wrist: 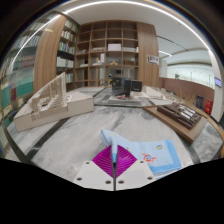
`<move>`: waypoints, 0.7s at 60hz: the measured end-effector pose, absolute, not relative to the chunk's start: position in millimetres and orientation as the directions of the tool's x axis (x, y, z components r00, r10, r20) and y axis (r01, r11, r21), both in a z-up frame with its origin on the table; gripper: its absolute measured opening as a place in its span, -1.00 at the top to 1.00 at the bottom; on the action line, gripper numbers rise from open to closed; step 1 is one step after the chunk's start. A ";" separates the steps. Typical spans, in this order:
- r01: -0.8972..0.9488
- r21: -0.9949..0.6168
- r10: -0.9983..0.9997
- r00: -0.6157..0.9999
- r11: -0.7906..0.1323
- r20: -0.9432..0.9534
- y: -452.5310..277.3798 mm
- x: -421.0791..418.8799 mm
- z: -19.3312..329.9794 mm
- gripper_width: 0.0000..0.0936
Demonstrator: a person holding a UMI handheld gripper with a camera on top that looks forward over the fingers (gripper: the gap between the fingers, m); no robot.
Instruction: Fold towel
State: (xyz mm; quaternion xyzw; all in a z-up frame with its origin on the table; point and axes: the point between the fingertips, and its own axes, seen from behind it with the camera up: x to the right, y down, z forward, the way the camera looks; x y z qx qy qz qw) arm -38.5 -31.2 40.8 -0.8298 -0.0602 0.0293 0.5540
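Pinching light-blue towel (128,152), claw (114,165) closed, bookshelves (108,50) stocked beyond

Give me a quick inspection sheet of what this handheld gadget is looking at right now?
Surface: pale marbled table, mostly bare.
Job's things: light blue towel lying on the table just ahead of the fingers, one corner pinched up between them.
Clutter: a wooden rack farther back on the table.
Grippers: gripper shut on the towel, its pink pads pressed together around the fabric.
Cables: nothing seen.
Surroundings: tall wooden bookshelves along the far wall, a low wooden table off to one side, ceiling light strips above.
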 end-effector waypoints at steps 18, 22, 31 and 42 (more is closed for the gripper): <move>-0.117 -0.908 -0.072 0.993 -0.402 -0.096 -18.6 108.2 55.0 0.94; -0.121 -0.876 -0.085 0.992 -0.466 -0.092 -19.2 125.7 24.8 0.93; -0.109 -0.865 -0.089 0.993 -0.489 -0.075 -20.2 146.2 8.7 0.27; -0.119 -0.869 -0.098 0.992 -0.480 -0.081 -32.7 161.8 34.7 -0.79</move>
